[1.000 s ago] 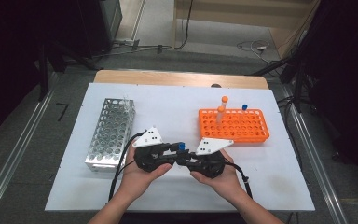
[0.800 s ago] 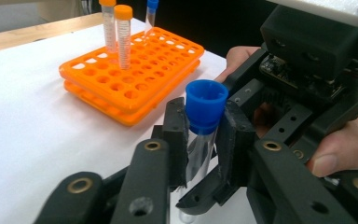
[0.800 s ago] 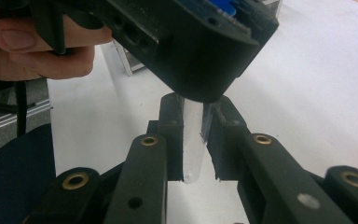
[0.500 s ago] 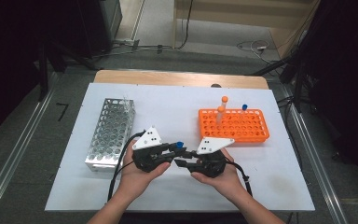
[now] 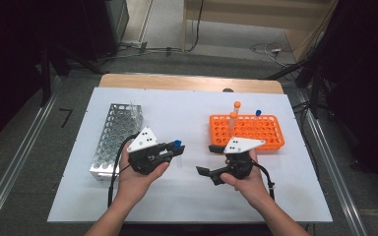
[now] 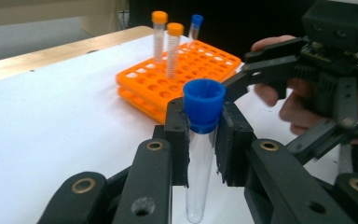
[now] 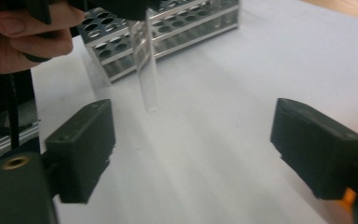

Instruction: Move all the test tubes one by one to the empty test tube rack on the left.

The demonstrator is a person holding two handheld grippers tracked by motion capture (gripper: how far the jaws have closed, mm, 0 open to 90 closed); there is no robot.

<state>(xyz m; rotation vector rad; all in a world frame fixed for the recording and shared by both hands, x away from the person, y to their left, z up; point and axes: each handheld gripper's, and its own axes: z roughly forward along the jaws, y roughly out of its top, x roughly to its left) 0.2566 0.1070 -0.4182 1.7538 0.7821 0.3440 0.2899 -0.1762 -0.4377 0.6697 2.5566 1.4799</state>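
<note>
Over the table's near middle, left gripper (image 5: 170, 151) clamps a tube (image 6: 200, 163) just under its blue cap (image 6: 204, 100). Pads bear on both sides of the neck; the clear body hangs below the jaws, upright or close to it, tip off the white table (image 5: 187, 196). The right gripper view catches the same tube (image 7: 147, 70) hanging free, lower end rounded.

Right gripper (image 5: 210, 161) stands apart to the side, jaws wide and holding nothing. They have just been opening, with only bare table between the pads (image 7: 81, 144).

Orange rack (image 5: 248, 132) sits far right with two orange-capped tubes (image 5: 235, 115) and one blue-capped tube (image 5: 258, 114) standing in it. Metal rack (image 5: 113, 140) lies at far left, close behind the left hand (image 5: 138, 179).

Handling, as judged: tube looks like thin clear plastic, empty, so very light. Wall is smooth and probably slippery; a grip low on the body could let it swing or slide. The neck just below the cap is the better hold, since the cap's rim stops it slipping down through the pads. Stiff enough for a firm pinch, though a hard squeeze mid-body might flex it. Being long and narrow, it will need to stay plumb to enter a rack hole cleanly.
</note>
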